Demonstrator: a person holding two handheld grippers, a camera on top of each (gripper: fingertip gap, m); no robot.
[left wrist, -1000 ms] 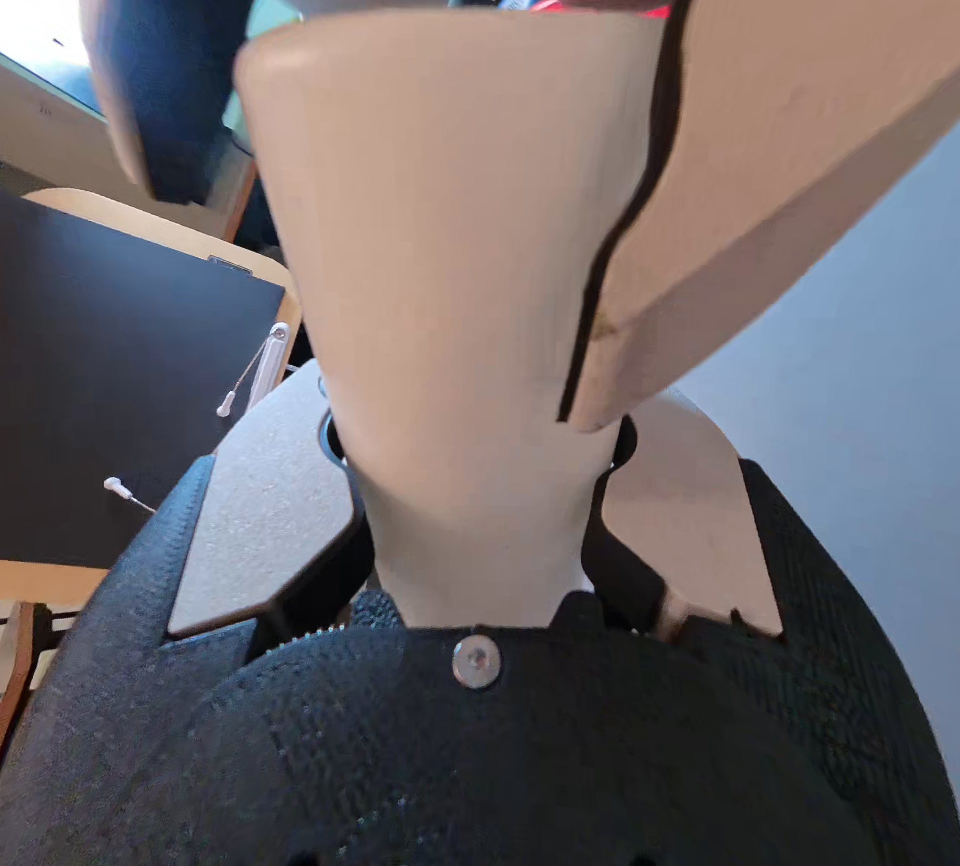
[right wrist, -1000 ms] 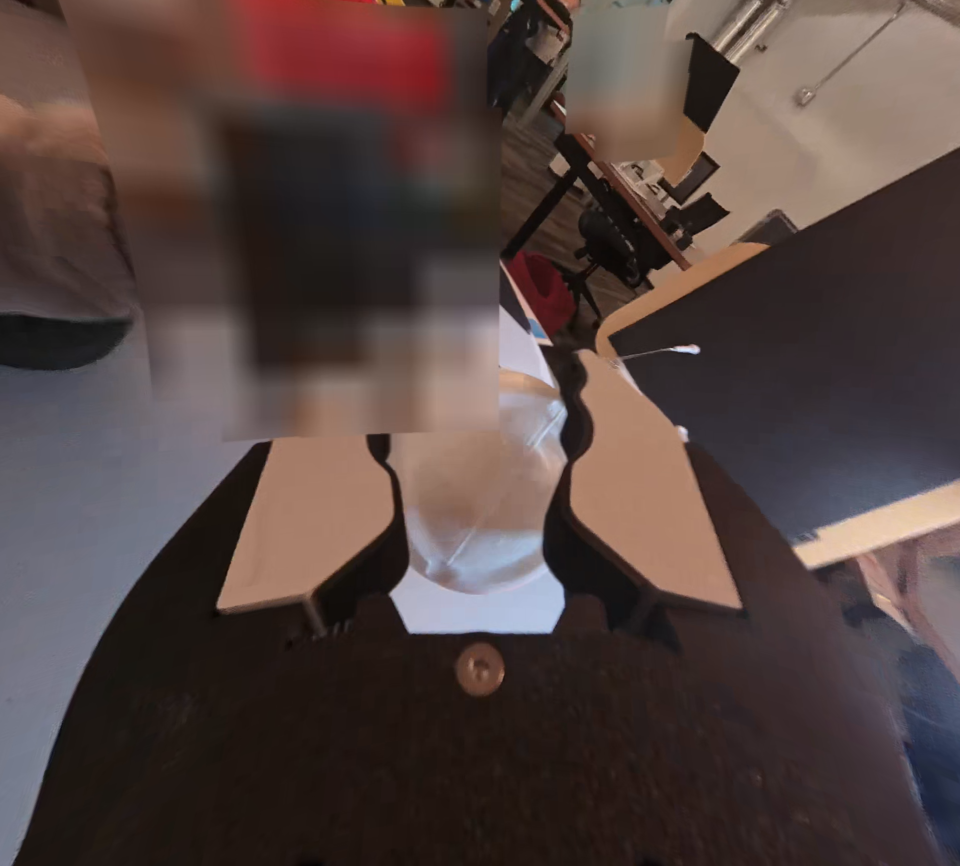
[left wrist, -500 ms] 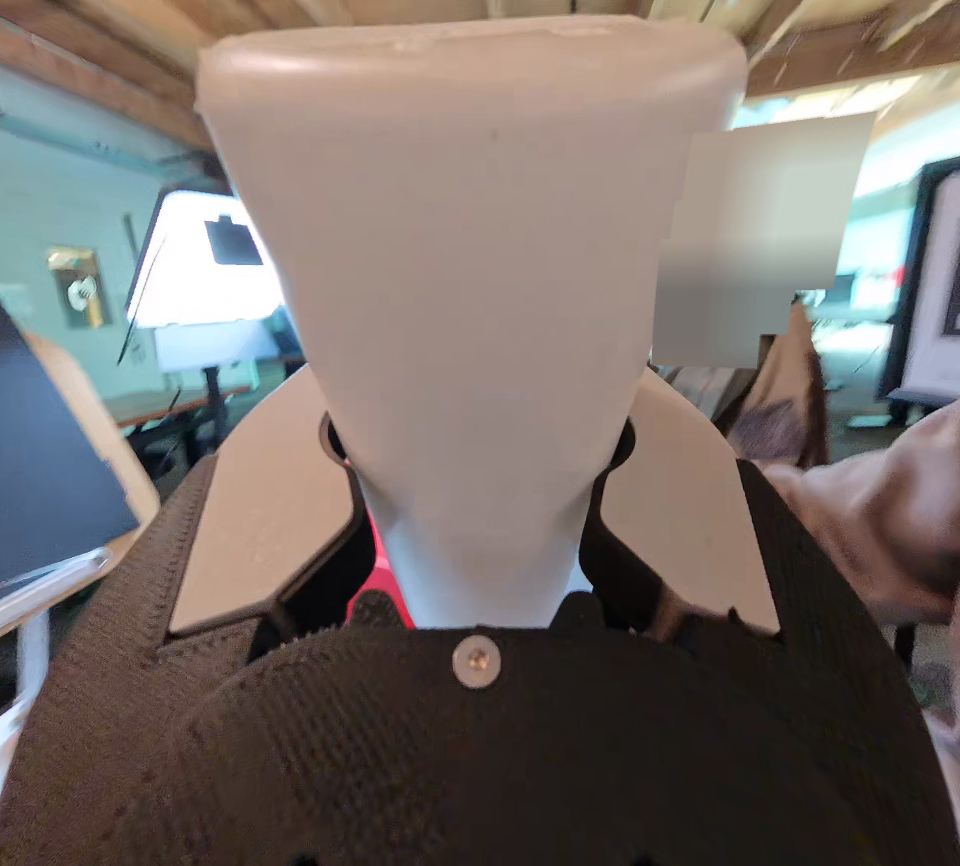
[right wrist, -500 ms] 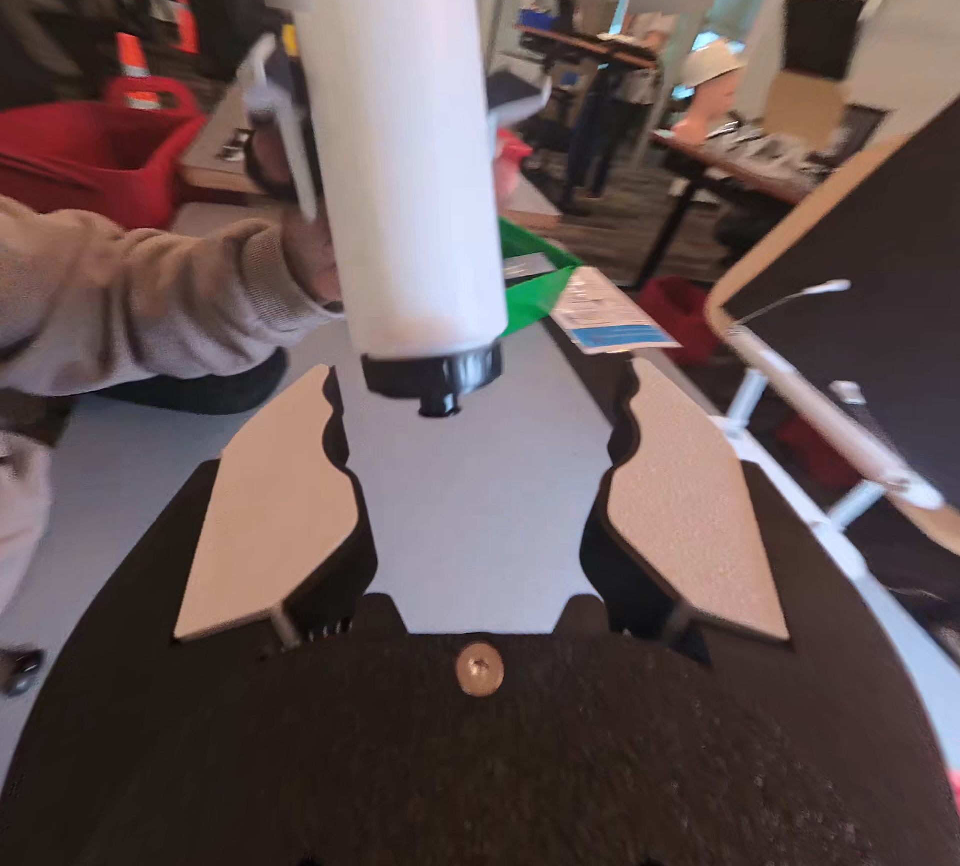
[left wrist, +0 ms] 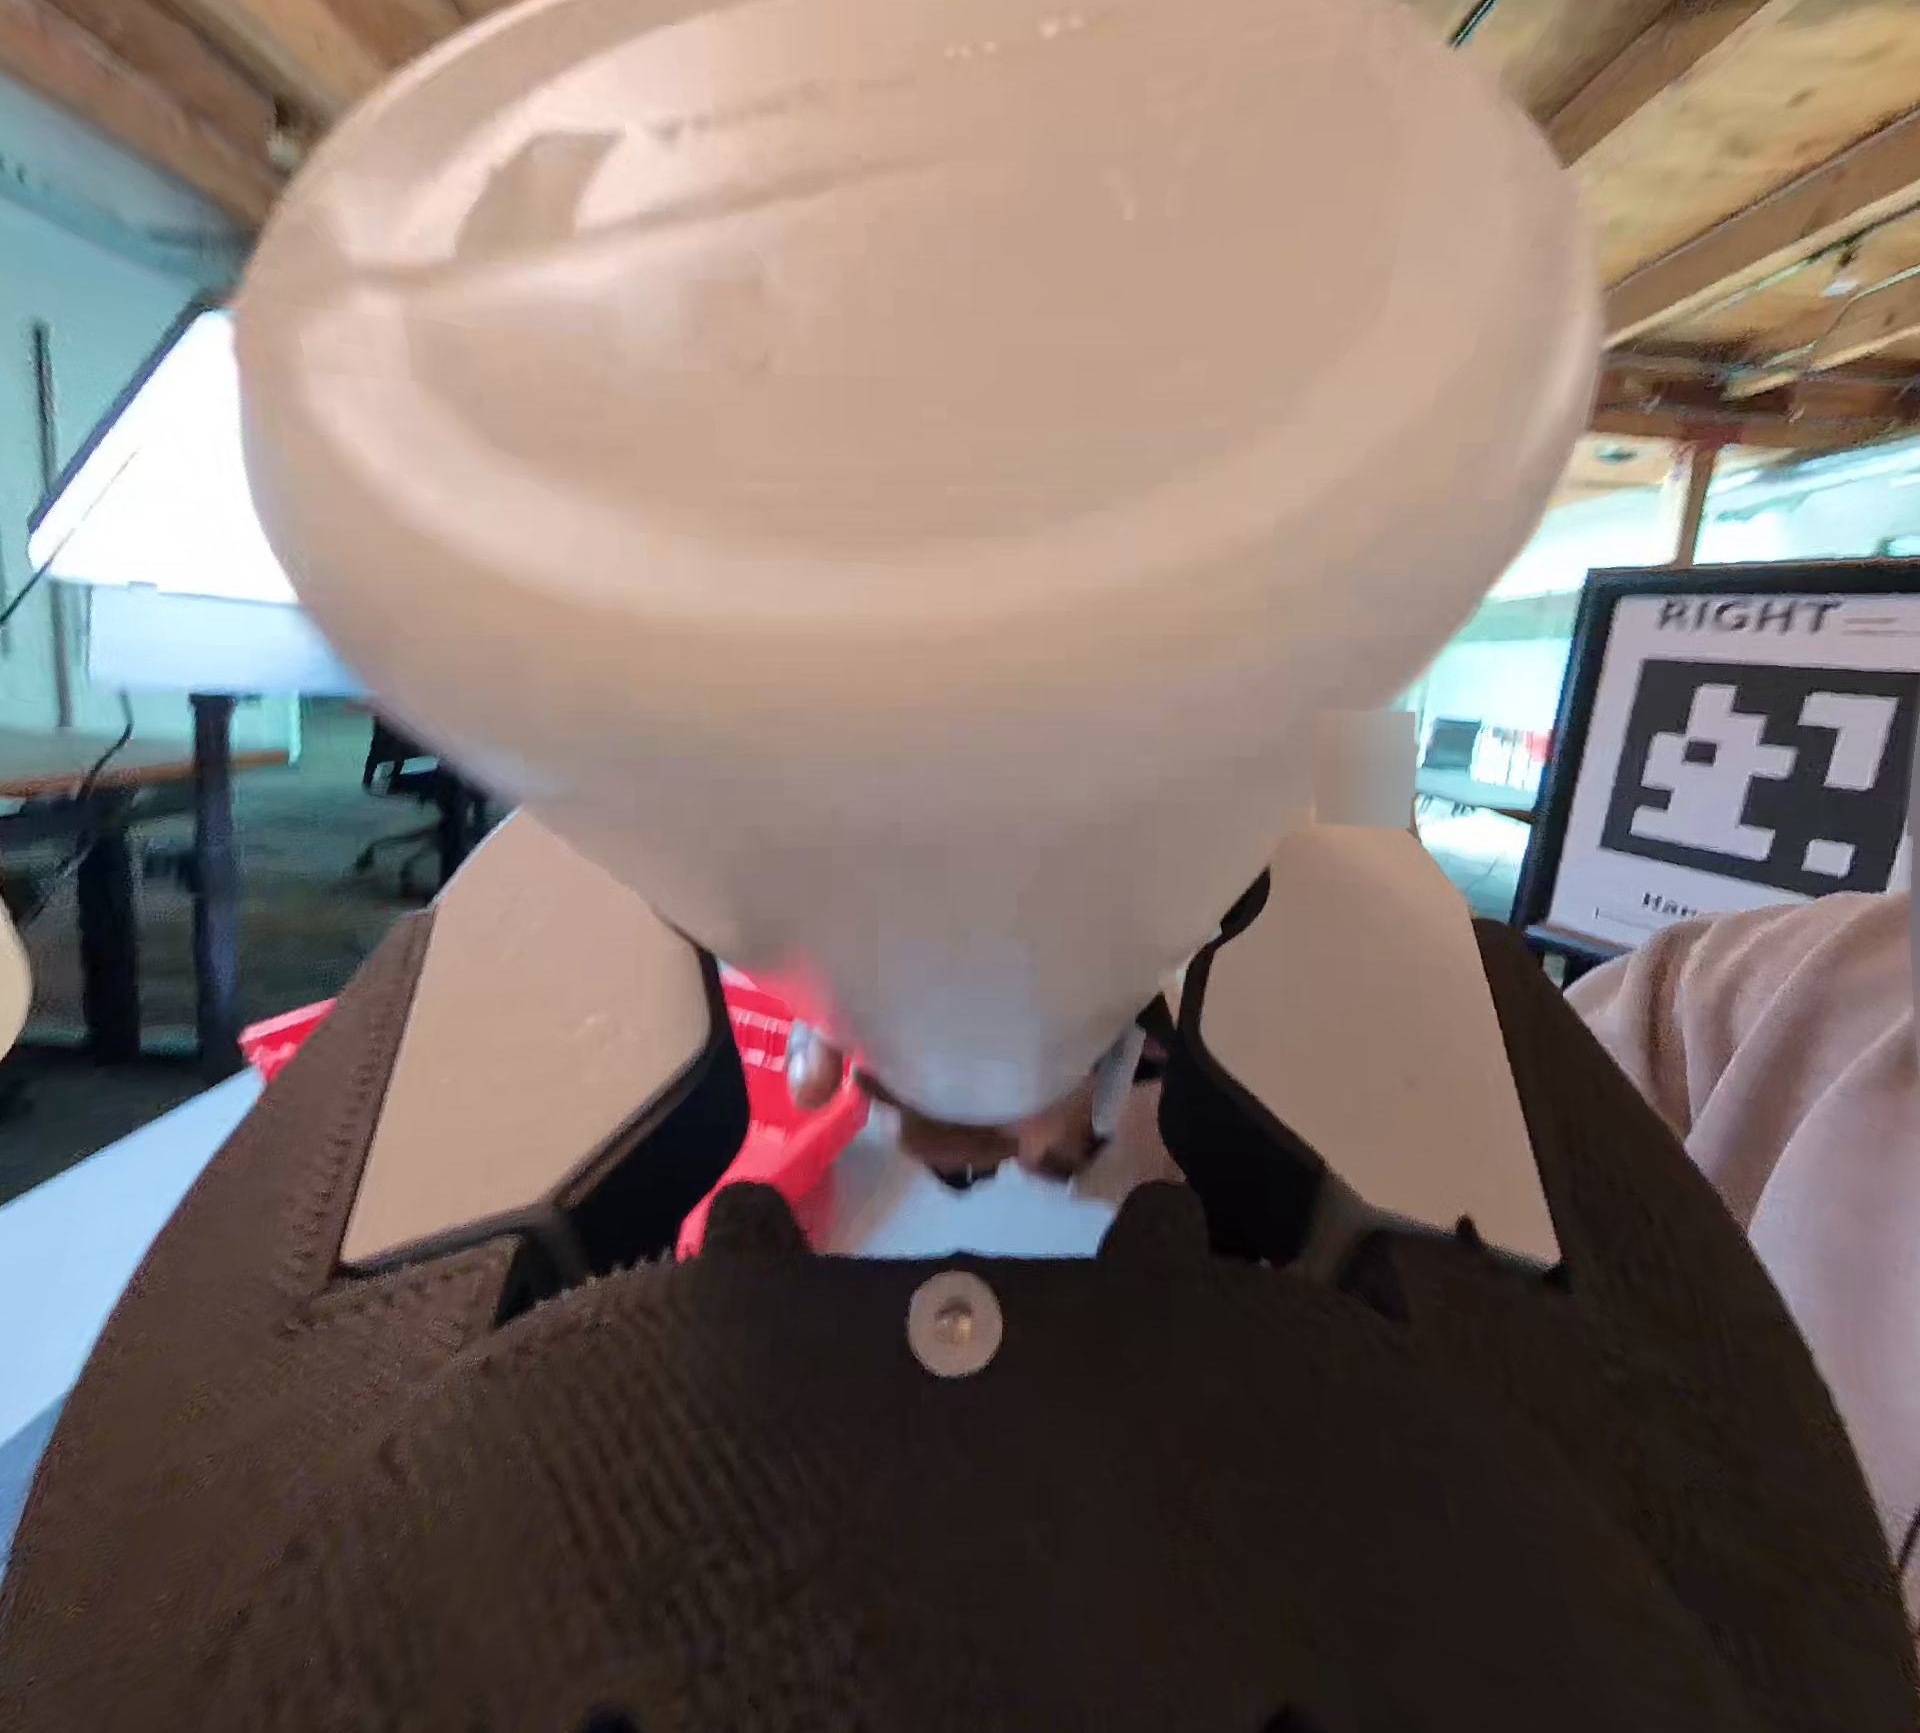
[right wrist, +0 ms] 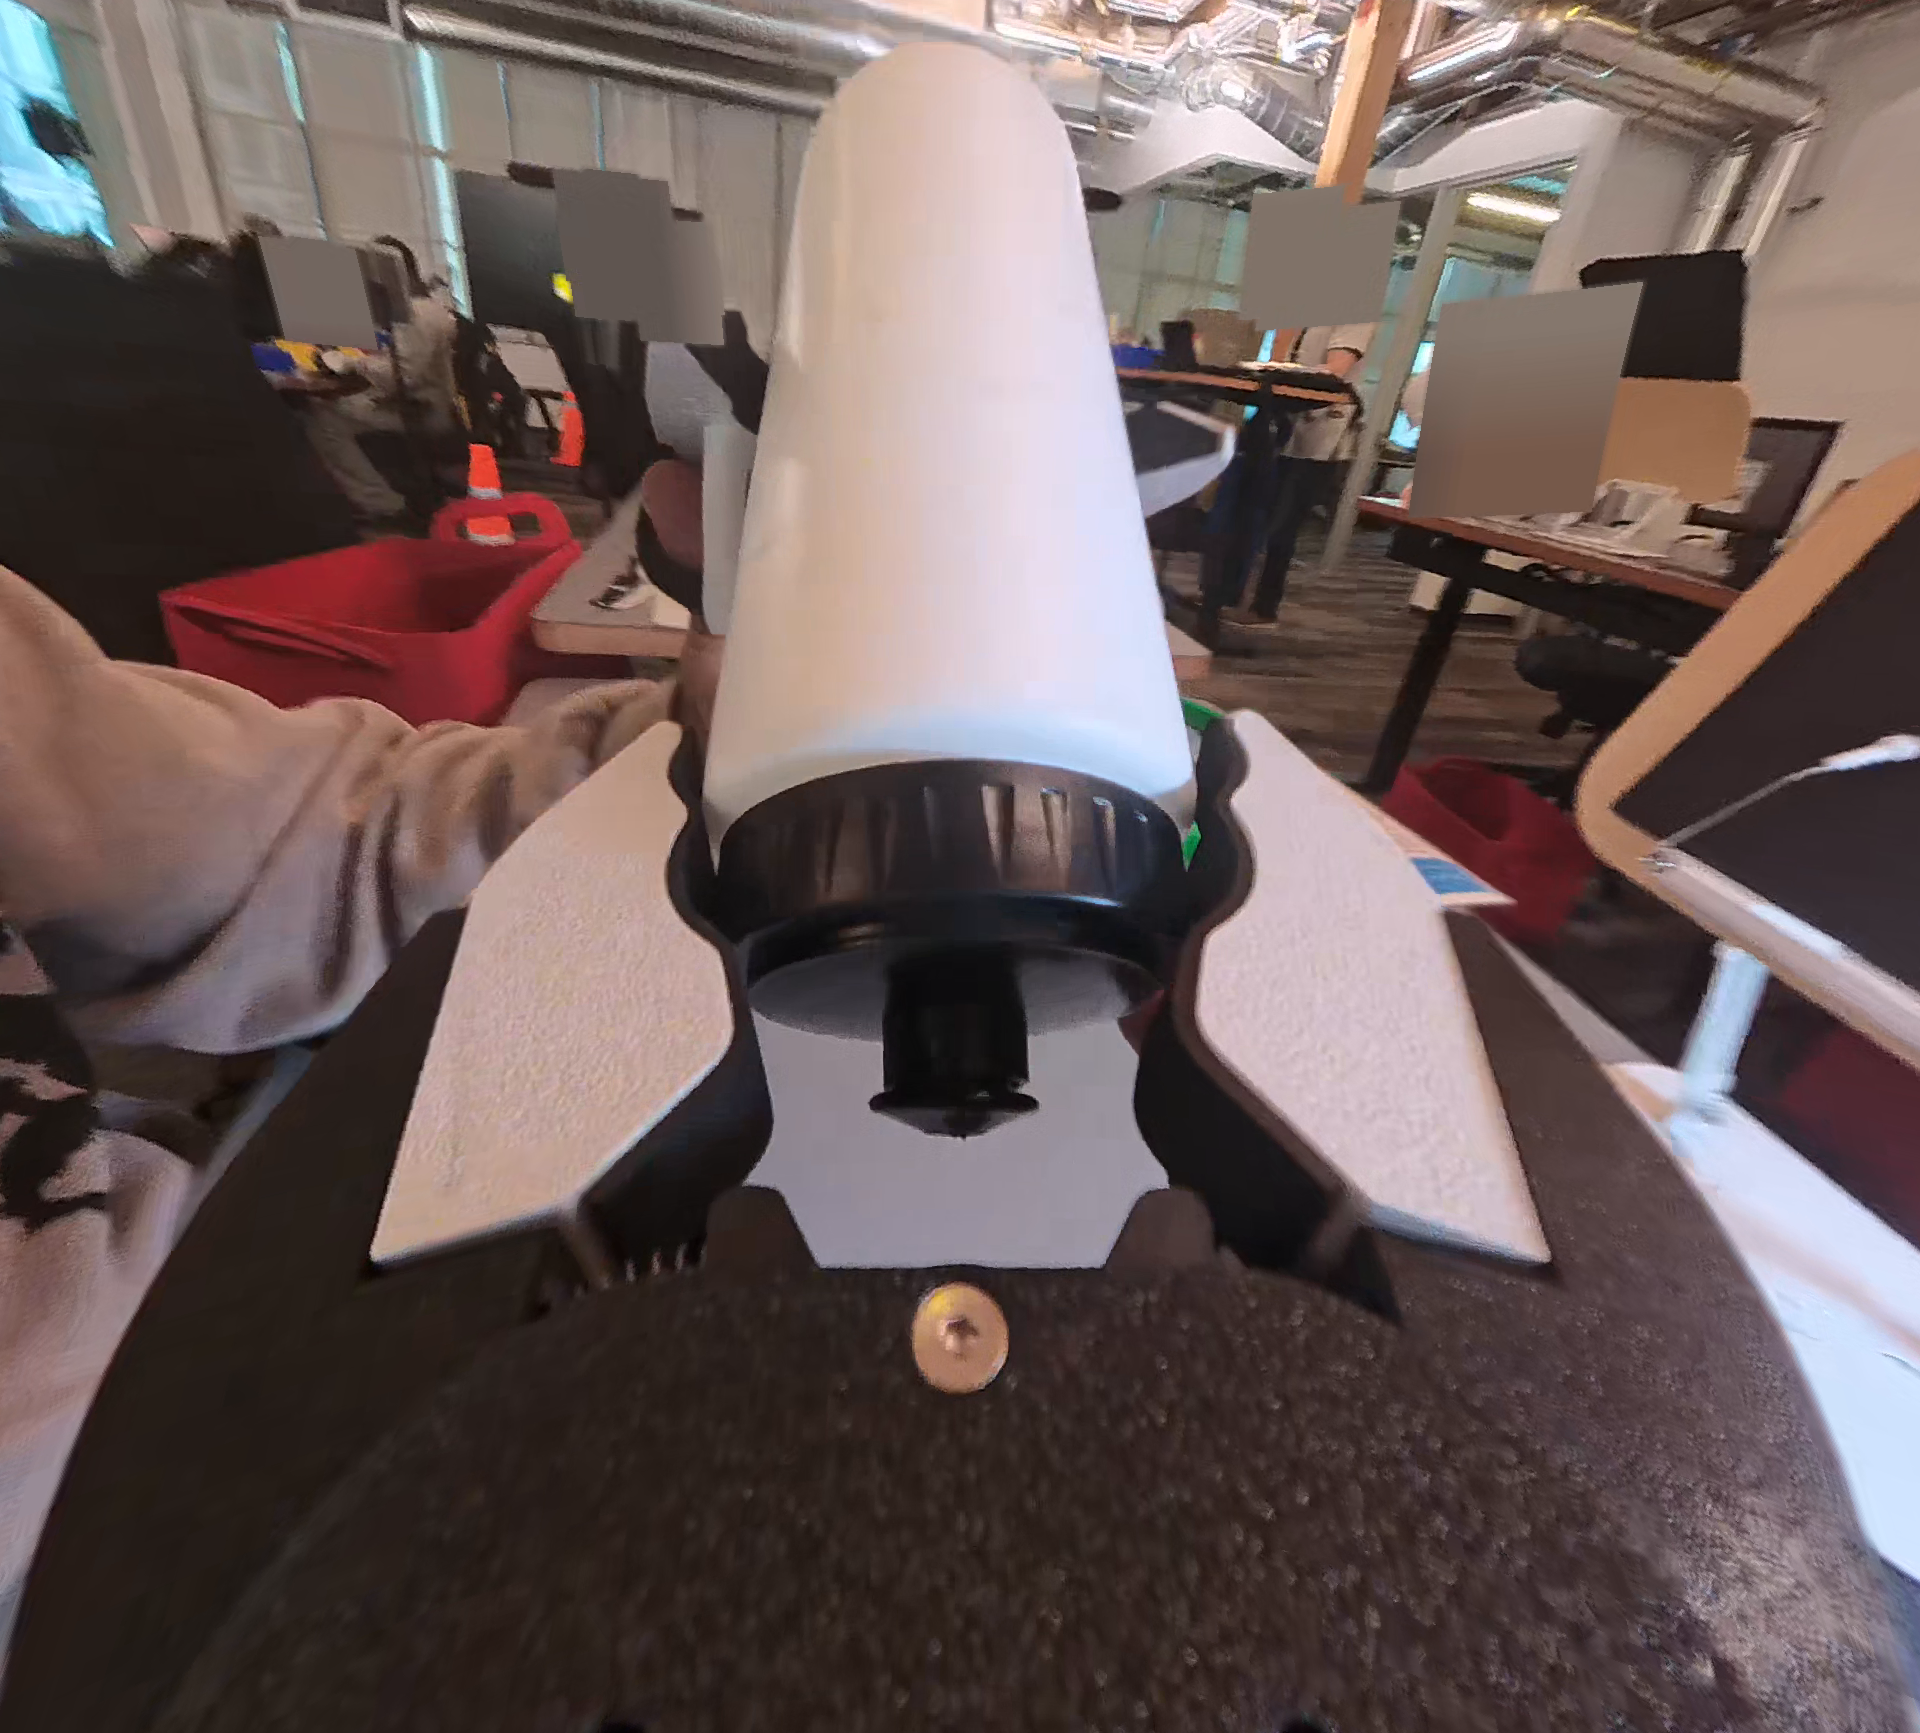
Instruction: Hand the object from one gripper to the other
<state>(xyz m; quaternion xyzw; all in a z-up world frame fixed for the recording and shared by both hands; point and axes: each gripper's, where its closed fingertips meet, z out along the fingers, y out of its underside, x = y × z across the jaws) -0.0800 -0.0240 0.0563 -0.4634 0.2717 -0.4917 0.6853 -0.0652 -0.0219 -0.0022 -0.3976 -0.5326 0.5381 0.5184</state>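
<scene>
Right gripper (right wrist: 956,862) has its pale fingers (right wrist: 582,977) closed against the black ribbed cap (right wrist: 951,836) of a white bottle (right wrist: 940,478), which stands cap-down with its spout between them. That view also shows a beige sleeve (right wrist: 260,810) and a red bin (right wrist: 364,613) at left. Left gripper (left wrist: 966,914) clamps the same bottle's body; its view shows only the bottle's rounded white base (left wrist: 914,395) looming close and blurred, under a wooden ceiling (left wrist: 1714,73), with a black-and-white marker board (left wrist: 1725,748) at right.
</scene>
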